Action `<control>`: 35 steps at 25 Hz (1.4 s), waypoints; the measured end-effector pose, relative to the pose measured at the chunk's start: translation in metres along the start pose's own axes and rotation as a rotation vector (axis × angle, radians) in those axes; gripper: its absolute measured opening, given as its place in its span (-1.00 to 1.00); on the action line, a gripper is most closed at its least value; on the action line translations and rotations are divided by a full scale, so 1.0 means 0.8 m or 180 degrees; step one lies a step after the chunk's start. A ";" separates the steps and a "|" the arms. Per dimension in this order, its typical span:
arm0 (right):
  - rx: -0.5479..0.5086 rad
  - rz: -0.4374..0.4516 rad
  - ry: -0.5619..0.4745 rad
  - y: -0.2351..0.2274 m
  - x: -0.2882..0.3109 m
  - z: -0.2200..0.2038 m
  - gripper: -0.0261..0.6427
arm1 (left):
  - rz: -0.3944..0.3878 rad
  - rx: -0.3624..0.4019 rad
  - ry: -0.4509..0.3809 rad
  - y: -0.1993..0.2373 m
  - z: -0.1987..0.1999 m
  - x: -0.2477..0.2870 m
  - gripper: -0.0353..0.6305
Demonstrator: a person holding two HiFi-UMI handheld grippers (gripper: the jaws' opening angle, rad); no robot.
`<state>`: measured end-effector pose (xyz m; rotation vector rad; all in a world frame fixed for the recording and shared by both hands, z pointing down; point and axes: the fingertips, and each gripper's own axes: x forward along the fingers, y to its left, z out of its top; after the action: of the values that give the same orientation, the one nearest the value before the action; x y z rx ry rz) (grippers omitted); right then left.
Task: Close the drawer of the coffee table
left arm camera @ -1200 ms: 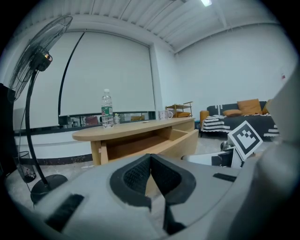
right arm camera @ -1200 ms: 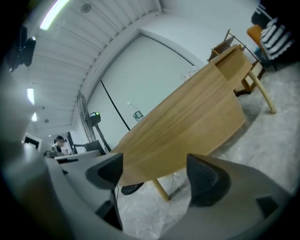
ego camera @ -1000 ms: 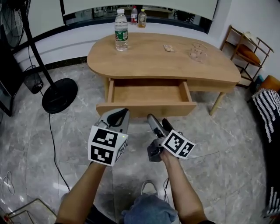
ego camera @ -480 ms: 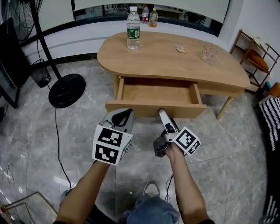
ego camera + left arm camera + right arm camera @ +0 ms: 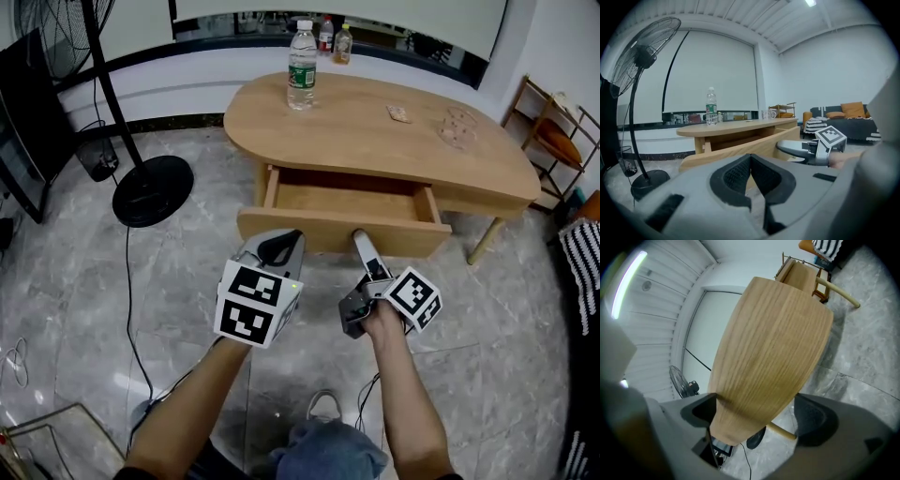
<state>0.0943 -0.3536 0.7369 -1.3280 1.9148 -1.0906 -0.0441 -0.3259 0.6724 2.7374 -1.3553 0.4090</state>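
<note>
The drawer (image 5: 352,201) stands pulled out of the coffee table (image 5: 375,141) toward 6 o'clock, its front panel between the jaws of the right gripper (image 5: 361,241), which have just been opening wide without clamping it, while at 9 o'clock the left gripper (image 5: 281,247) is clenched and empty.

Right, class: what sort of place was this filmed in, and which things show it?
Most likely a living room or lounge: a low wooden coffee table with its drawer open, a dark sofa with cushions, and a standing fan.
</note>
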 end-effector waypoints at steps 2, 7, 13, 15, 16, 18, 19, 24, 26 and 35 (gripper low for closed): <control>0.0006 -0.0009 0.0021 0.001 0.000 -0.001 0.58 | -0.0011 -0.0013 0.0001 -0.001 0.001 0.000 -0.88; 0.0017 -0.0013 0.0039 -0.001 -0.001 0.001 0.58 | 0.0007 -0.0112 -0.0041 -0.002 0.003 0.003 -0.88; 0.0026 -0.0017 0.0040 -0.003 0.004 0.001 0.59 | 0.0003 -0.0108 -0.0027 -0.001 0.003 0.006 -0.88; 0.0029 -0.0014 0.0041 -0.004 0.009 0.003 0.59 | -0.0003 -0.0127 -0.0042 0.002 0.005 0.008 -0.88; 0.0033 -0.0014 0.0043 -0.004 0.011 0.004 0.59 | -0.0002 -0.0138 -0.0045 0.003 0.007 0.009 -0.88; 0.0042 -0.0016 0.0045 -0.004 0.013 0.005 0.59 | -0.0004 -0.0152 -0.0045 0.005 0.009 0.011 -0.88; 0.0044 -0.0018 0.0046 -0.004 0.014 0.005 0.59 | -0.0010 -0.0153 -0.0043 0.005 0.010 0.012 -0.88; 0.0058 -0.0021 0.0069 -0.007 0.021 0.009 0.59 | -0.0050 -0.0152 -0.0027 0.005 0.012 0.018 -0.88; 0.0068 -0.0023 0.0071 -0.008 0.023 0.011 0.59 | -0.0055 -0.0155 -0.0020 0.006 0.013 0.022 -0.88; 0.0083 -0.0041 0.0072 -0.014 0.048 0.022 0.60 | -0.0057 -0.0199 0.0002 0.013 0.017 0.041 -0.88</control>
<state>0.1007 -0.3967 0.7379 -1.3209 1.9044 -1.1376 -0.0306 -0.3598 0.6668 2.6967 -1.3193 0.3602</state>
